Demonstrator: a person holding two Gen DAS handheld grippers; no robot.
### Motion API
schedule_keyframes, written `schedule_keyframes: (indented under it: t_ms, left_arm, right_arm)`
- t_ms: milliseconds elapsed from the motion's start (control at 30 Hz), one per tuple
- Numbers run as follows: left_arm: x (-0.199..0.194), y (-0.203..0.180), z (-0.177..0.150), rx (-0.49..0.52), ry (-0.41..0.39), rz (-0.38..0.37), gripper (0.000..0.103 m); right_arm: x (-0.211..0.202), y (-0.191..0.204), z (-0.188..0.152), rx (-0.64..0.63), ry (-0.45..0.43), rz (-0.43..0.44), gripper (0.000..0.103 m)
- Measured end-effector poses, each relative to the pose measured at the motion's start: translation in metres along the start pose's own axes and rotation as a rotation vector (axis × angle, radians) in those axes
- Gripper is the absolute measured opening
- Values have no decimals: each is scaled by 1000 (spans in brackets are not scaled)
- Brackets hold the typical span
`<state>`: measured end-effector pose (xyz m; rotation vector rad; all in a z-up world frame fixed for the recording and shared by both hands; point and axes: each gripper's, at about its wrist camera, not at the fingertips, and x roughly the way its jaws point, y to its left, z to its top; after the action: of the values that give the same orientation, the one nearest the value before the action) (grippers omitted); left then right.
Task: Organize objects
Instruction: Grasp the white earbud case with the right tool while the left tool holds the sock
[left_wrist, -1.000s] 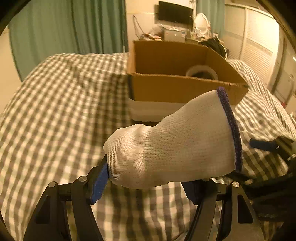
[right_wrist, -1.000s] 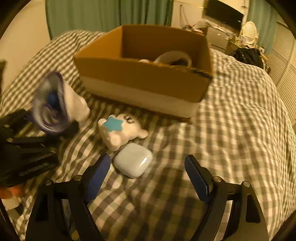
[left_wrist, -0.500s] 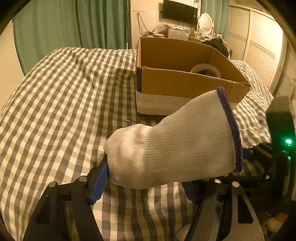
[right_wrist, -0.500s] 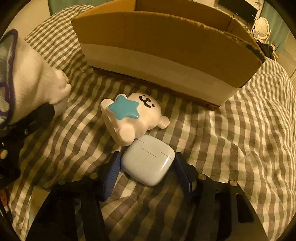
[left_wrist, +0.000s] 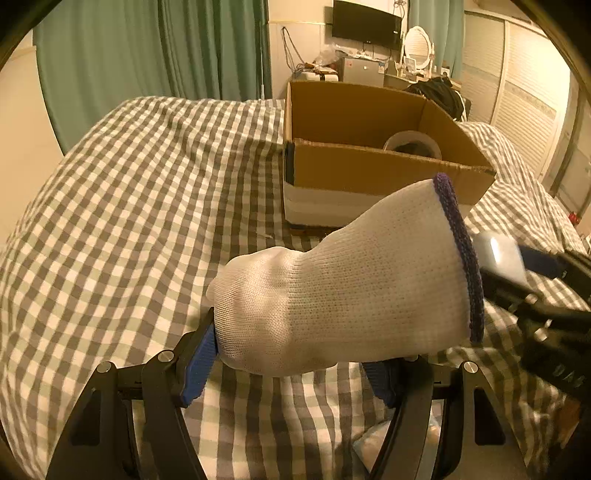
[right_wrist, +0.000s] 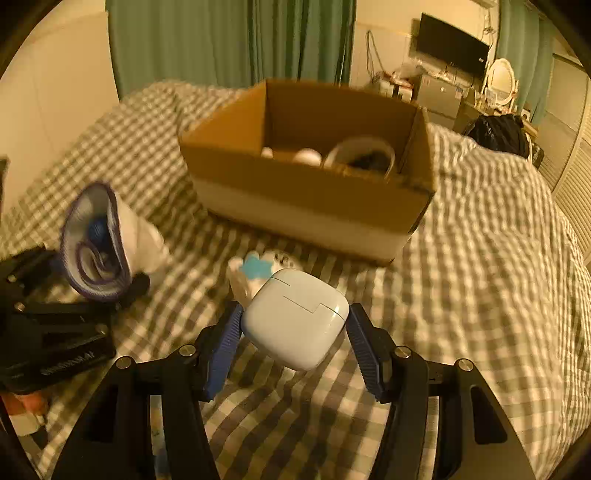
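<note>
My left gripper (left_wrist: 291, 365) is shut on a white knit glove with a purple cuff (left_wrist: 343, 299), held above the checked bedspread; the glove also shows in the right wrist view (right_wrist: 99, 240). My right gripper (right_wrist: 295, 339) is shut on a white earbud case (right_wrist: 295, 317), lifted off the bed; the case shows in the left wrist view (left_wrist: 498, 254). A white bear toy with a blue star (right_wrist: 255, 269) lies on the bed just beyond the case. The open cardboard box (right_wrist: 306, 192) stands further back, also in the left wrist view (left_wrist: 369, 177).
Inside the box are a tape roll (right_wrist: 362, 155) and small pale objects (right_wrist: 306, 157). The checked bedspread (left_wrist: 129, 206) spreads wide to the left. A dresser with a TV (left_wrist: 365, 26) and green curtains (left_wrist: 147, 55) stand behind the bed.
My right gripper closed on the earbud case and lifted it off the bed, away from the bear toy. My left gripper keeps holding the glove.
</note>
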<state>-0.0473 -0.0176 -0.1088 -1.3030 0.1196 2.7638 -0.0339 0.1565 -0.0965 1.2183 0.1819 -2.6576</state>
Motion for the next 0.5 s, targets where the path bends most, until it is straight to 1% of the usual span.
schedule_keyframes:
  t_ms: [67,167,267,333,500]
  left_arm:
    - [-7,-1,5,0,-11,-4,71]
    - [-21,-3,16,-2,-38,-30,71]
    - [-35,-6,34,3,-72,-48,71]
    - [-44,-8,49,7,-101,-51,71]
    - [-63,-14,99,30,-188,-52,71]
  right_arm:
    - [-11,0,7,-2,-30,-8,58]
    - [-28,-1,16,-2,-75,-10,58]
    - [-41,0,26,-9,-115,-6,58]
    - [-57,-5,28,-15,-146,-4,58]
    - [-84,-11,62,-28,-236,-6,58]
